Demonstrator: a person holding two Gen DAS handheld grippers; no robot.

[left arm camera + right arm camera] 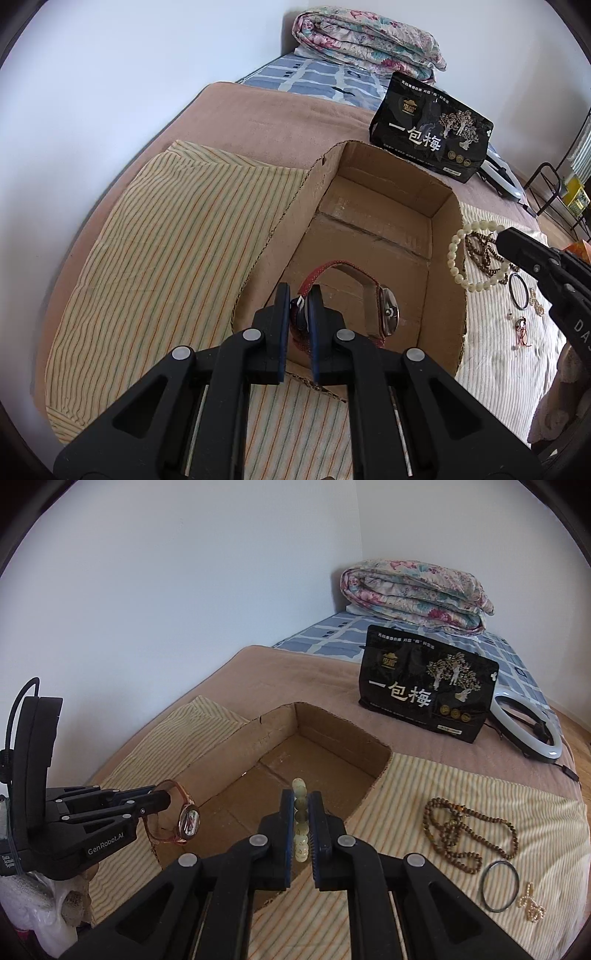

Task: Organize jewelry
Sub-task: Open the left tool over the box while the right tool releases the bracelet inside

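My left gripper (298, 295) is shut on the red strap of a wristwatch (386, 314) and holds it above the open cardboard box (373, 225). The watch (186, 818) also shows in the right wrist view, hanging from the left gripper (162, 798) over the box's near left corner. My right gripper (301, 799) is shut on a pale bead bracelet (300, 812) and holds it upright over the box (295, 760). In the left wrist view the bracelet (458, 258) hangs from the right gripper (508, 240), right of the box.
A brown bead necklace (461, 830), a dark ring bangle (498, 886) and a small pearl piece (530, 904) lie on the striped cloth (424, 786) right of the box. A black snack bag (428, 683), a ring light (524, 731) and a folded quilt (413, 594) sit behind.
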